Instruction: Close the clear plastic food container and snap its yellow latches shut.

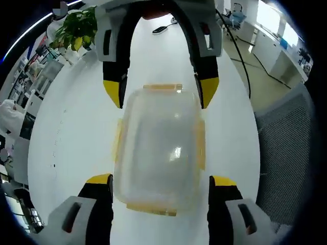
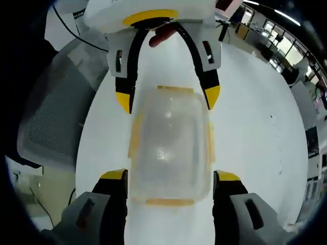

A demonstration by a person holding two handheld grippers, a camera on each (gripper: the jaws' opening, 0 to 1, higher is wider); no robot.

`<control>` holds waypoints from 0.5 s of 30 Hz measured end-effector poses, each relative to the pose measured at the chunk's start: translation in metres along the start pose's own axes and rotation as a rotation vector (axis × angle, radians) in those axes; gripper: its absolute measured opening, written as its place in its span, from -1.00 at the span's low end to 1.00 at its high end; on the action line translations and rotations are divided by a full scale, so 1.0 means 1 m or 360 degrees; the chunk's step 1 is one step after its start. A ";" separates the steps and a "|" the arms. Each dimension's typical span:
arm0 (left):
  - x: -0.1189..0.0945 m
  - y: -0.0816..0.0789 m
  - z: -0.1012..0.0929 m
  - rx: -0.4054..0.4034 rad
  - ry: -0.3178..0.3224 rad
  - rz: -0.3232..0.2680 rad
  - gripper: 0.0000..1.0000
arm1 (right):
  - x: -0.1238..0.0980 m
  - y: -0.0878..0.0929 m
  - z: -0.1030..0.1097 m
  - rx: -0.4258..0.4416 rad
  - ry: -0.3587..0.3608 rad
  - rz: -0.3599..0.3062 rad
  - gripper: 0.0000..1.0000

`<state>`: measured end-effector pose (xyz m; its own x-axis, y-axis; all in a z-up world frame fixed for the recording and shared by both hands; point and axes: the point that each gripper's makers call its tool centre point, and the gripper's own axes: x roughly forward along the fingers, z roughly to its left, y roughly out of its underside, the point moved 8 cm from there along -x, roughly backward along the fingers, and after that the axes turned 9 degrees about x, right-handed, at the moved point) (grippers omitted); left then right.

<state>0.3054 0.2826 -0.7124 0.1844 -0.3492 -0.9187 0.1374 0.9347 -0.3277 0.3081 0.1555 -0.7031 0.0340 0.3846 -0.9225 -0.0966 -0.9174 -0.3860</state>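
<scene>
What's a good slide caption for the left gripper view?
Clear food container with yellow latches on a white table, bracketed by open left tongs and opposing right tongs.

White table; clear lidded container on it.

Lidded clear container, yellow latches, on table.

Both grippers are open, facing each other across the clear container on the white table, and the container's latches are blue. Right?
Not quite: the latches are yellow, as the left gripper view shows. The rest holds: the left gripper and right gripper are open, facing each other across the clear container on the white table.
</scene>
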 end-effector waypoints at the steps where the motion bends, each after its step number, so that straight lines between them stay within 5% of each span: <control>1: 0.000 0.001 0.001 -0.0009 0.0003 0.0005 0.47 | 0.001 0.001 0.000 0.0002 -0.0002 0.0006 0.35; 15: 0.009 -0.001 0.004 0.0014 0.0047 0.0047 0.41 | 0.008 0.009 -0.001 -0.0015 -0.0014 0.0079 0.39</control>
<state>0.3111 0.2783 -0.7192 0.1598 -0.3192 -0.9341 0.1409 0.9440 -0.2985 0.3085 0.1506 -0.7138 0.0209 0.3397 -0.9403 -0.0884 -0.9362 -0.3402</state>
